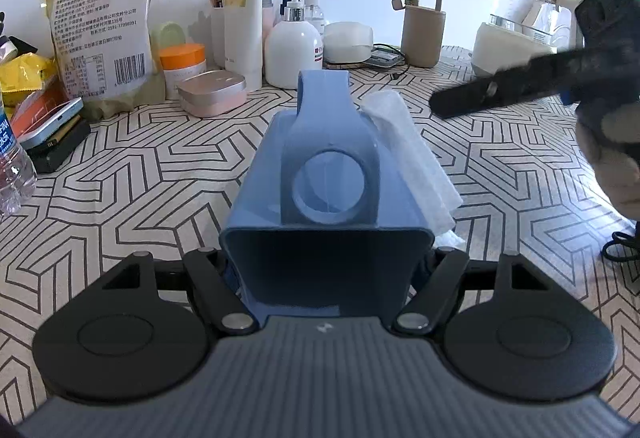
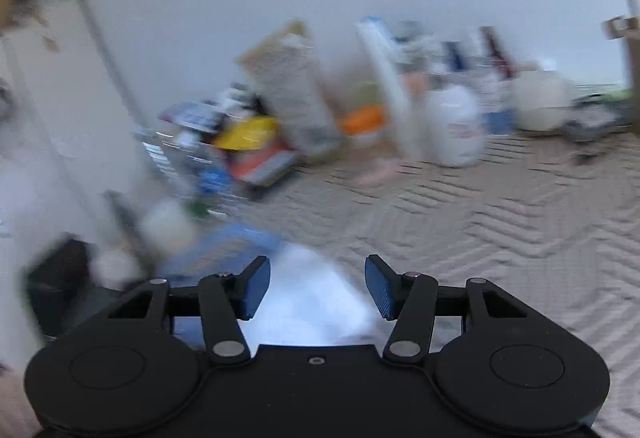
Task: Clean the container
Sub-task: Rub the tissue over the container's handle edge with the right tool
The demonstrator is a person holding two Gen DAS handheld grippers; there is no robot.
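Observation:
My left gripper (image 1: 326, 270) is shut on a blue container (image 1: 320, 222) that lies on its side, its open mouth toward the camera and its looped handle on top. A white wipe (image 1: 412, 154) lies against the container's right side on the patterned tablecloth (image 1: 160, 174). My right gripper (image 2: 318, 286) is open and empty, above the white wipe (image 2: 308, 294); that view is blurred by motion. The blue container (image 2: 232, 242) shows as a blur to its left. The right gripper also shows in the left wrist view (image 1: 500, 90), raised at the upper right.
Along the wall stand a snack bag (image 1: 100, 22), an orange-lidded jar (image 1: 182, 64), a pink tin (image 1: 212, 92), a white pump bottle (image 1: 294, 50), a beige case (image 1: 424, 30) and a glass kettle (image 1: 524, 14). A water bottle (image 1: 10, 166) stands at the left edge.

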